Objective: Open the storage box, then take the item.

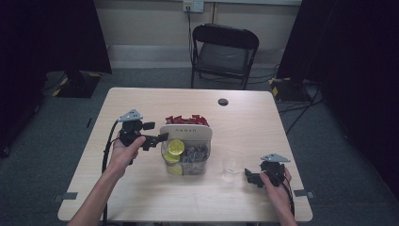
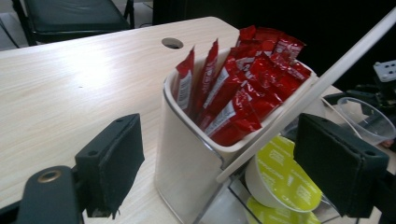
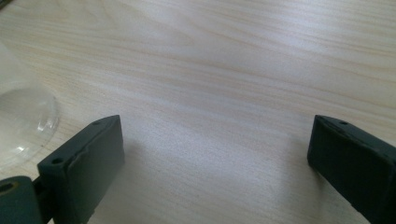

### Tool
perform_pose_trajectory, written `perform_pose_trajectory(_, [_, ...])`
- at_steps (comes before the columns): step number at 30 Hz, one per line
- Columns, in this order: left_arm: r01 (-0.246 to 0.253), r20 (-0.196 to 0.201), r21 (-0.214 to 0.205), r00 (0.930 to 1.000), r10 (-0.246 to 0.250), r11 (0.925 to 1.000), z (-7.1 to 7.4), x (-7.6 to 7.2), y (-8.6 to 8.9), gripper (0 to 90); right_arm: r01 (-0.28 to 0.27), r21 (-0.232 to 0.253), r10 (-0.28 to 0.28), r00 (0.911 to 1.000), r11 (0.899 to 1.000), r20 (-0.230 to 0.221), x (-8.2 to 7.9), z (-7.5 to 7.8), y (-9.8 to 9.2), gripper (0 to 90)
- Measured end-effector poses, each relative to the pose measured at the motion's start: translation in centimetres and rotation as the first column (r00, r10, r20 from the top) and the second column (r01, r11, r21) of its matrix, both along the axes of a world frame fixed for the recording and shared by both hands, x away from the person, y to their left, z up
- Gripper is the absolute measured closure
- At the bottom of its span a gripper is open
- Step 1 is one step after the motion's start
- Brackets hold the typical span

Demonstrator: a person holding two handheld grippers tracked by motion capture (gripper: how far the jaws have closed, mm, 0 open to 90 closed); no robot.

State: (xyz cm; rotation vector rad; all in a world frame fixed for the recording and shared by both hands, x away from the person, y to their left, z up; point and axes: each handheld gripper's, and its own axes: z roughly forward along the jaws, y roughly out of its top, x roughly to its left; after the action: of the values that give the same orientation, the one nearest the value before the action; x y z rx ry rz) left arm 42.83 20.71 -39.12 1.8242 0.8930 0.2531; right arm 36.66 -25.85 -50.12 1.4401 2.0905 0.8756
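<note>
The left claw (image 1: 159, 138), spread wide at the organizer (image 2: 187, 154) mid-desk, should clear the white wall before closing on a green-lidded pod (image 2: 285, 175), while the right claw (image 1: 250, 177), likewise released, waits beside the clear cup (image 1: 232, 167).

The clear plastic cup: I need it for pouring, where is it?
In the high view, the clear plastic cup stands right of the condiment organizer, just left of the right claw.

Cup (image 1: 232, 167) stands right of organizer (image 1: 186, 141) holding packets (image 1: 187, 120).
</note>
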Motion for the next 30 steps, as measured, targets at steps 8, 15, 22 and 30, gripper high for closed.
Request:
perform_pose_trajectory(8, [-0.038,0.005,0.005,0.9993,0.038,0.9993,-0.24,0.46,-0.32,15.7,-0.001,-0.001,0.001,1.0,1.0,-0.001,0.01,0.0,-0.01,3.4])
perform_pose_trajectory(15, [-0.047,-0.003,0.008,0.9989,0.047,0.9989,-0.25,0.59,-0.01,15.0,0.002,-0.001,-0.002,1.0,1.0,0.0,-0.02,0.0,-0.01,3.4])
perform_pose_trajectory(22, [-0.049,-0.001,0.02,0.9988,0.049,0.9986,-0.29,0.58,-0.04,14.2,-0.009,-0.006,0.009,0.9999,1.0,-0.01,-0.17,0.13,-0.23,4.6])
perform_pose_trajectory(30, [-0.041,-0.012,0.016,0.9991,0.042,0.999,-0.44,0.8,0.13,12.6,-0.008,-0.009,0.008,0.9999,1.0,-0.012,-0.29,0.79,-0.04,15.8])
